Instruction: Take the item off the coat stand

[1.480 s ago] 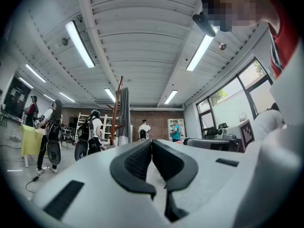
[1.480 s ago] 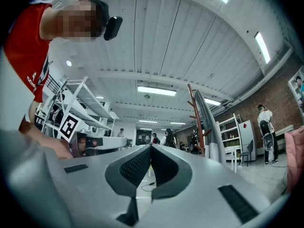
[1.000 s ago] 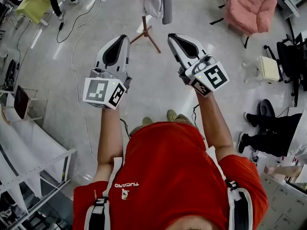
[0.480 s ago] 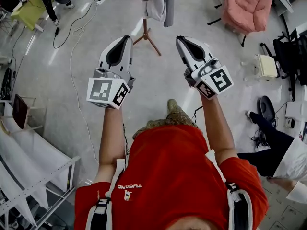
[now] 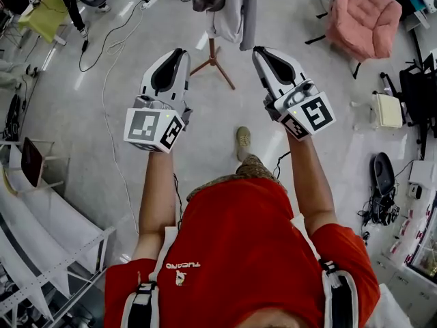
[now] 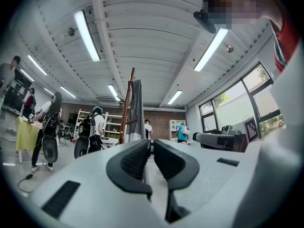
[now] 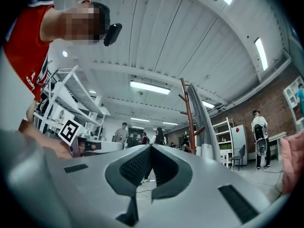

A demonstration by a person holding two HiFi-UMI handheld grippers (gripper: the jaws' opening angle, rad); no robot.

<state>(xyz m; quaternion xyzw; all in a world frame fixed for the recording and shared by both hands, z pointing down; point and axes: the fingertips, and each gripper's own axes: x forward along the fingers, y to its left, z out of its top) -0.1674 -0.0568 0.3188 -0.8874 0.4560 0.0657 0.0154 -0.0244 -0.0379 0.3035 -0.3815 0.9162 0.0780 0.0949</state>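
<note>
The grey garment (image 5: pixel 235 12) hangs lengthwise down the upright coat stand (image 5: pixel 213 55); both grippers are short of the stand, on the person's side; the right gripper (image 7: pixel 151 148), clenched and empty, looks nearer it; the left gripper (image 6: pixel 151 145) has just been parting its jaws a crack, nothing between them.

Grey garment (image 5: pixel 235 9) hanging, wooden coat stand (image 5: pixel 213 55) upright

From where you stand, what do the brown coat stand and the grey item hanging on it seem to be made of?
The brown coat stand looks like wood, reddish-brown, with a straight pole and angled pegs. The grey hanging item seems soft cloth: it drapes in long limp folds; which fabric is unclear.
</note>
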